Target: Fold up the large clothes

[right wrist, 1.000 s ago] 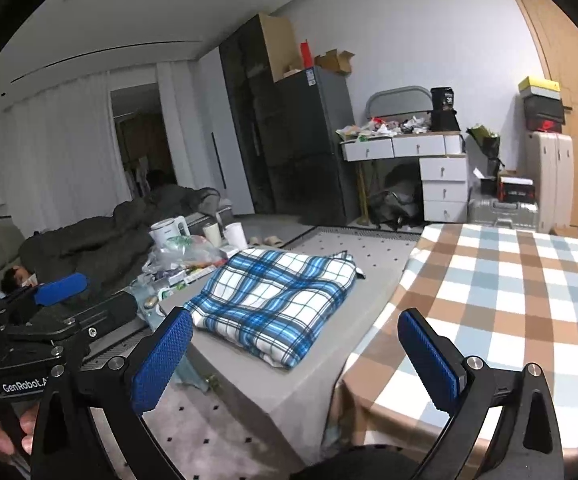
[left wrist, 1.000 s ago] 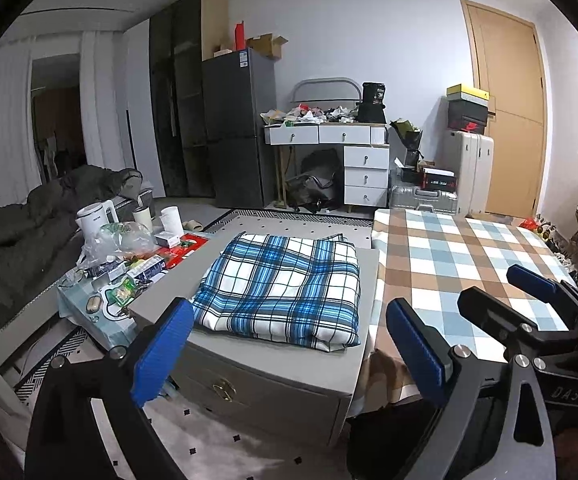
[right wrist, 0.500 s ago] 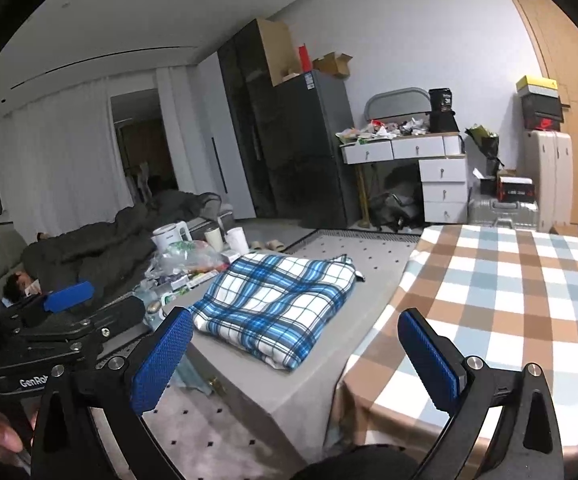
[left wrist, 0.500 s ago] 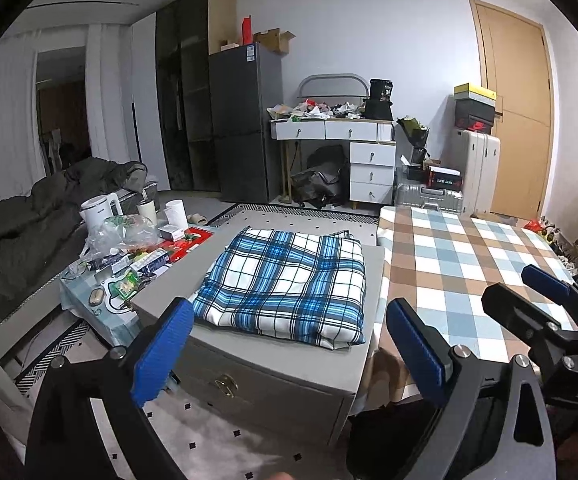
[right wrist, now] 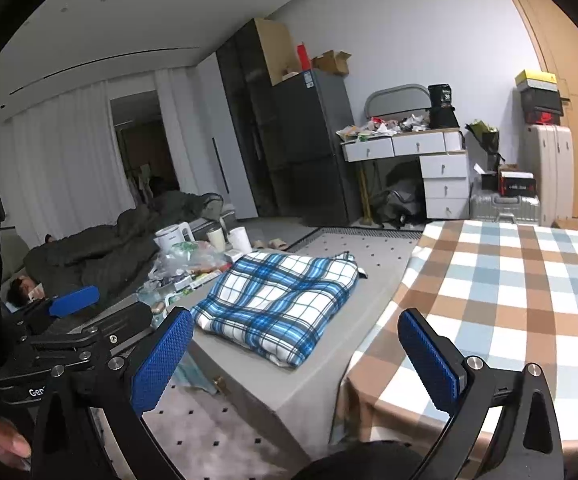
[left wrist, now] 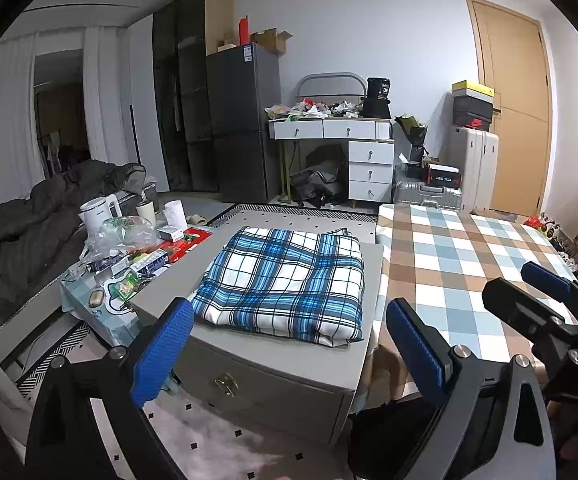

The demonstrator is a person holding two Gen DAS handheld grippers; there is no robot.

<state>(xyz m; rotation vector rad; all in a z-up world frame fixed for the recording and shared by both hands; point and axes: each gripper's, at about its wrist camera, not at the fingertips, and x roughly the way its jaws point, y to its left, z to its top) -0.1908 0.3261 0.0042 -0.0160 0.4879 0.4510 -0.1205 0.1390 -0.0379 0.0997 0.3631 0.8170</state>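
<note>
While the left gripper point(left wrist: 289, 344) hangs with its blue pads wide apart and nothing between them, the folded blue plaid cloth point(left wrist: 285, 280) lies ahead of it on the grey cabinet point(left wrist: 289, 364), clear of both pads. Beside the cabinet stands the checked table point(left wrist: 461, 264), and the right gripper point(left wrist: 545, 280) shows over it.

From the right wrist, the right gripper point(right wrist: 295, 354) is likewise spread wide and empty; the cloth point(right wrist: 281, 300) lies ahead, toward its left pad, untouched.
</note>
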